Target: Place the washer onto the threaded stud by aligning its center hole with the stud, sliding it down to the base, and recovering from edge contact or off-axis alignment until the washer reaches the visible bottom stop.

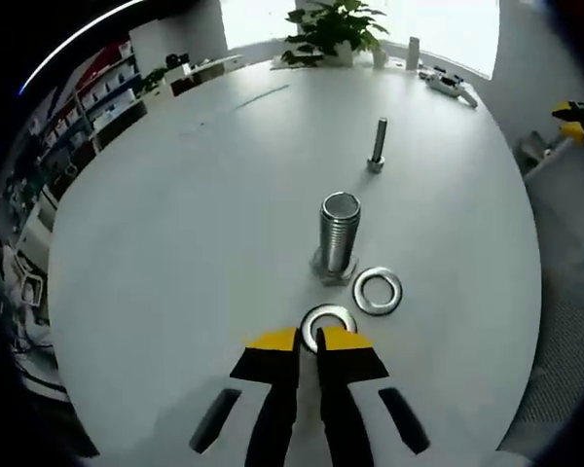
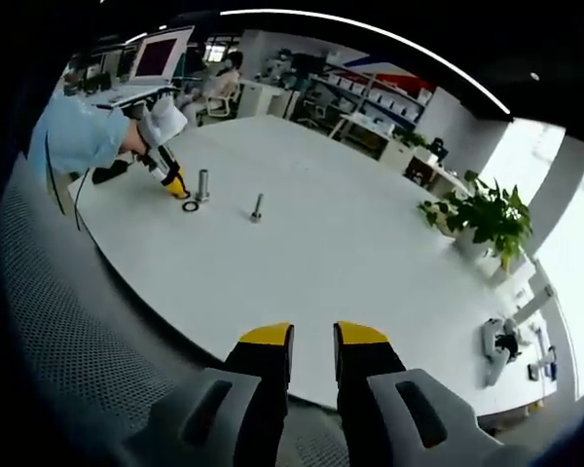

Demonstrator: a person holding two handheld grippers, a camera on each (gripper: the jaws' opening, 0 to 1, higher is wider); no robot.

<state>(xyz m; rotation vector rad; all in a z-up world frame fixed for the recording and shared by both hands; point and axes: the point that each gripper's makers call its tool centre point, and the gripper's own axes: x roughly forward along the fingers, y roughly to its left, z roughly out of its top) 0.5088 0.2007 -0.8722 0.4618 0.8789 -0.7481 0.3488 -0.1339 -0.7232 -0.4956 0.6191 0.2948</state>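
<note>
While the left gripper [image 1: 310, 342] in the left gripper view has its yellow-tipped jaws nearly pressed together on the near rim of a washer [image 1: 329, 324] lying flat on the white surface [image 1: 175, 243], the pinch looks shallow, so a firmer bite on the rim would be wise before lifting; the large threaded stud [image 1: 339, 233] stands upright just beyond it, and the washer should be carried level above the stud's top, its hole centred, then lowered, with a slight wiggle back to level if an edge catches on the threads. A second washer [image 1: 379, 290] lies flat just beside the stud's base, and a smaller bolt [image 1: 378, 146] stands farther off, with a potted plant [image 1: 336, 34] at the far edge. In the right gripper view, the right gripper [image 2: 313, 336] hangs off the surface's near edge with jaws slightly spread and empty, well apart from the work; a gloved hand [image 2: 161, 122] holds the other gripper by the stud there. No readable writing or brand can be made out in either view
</note>
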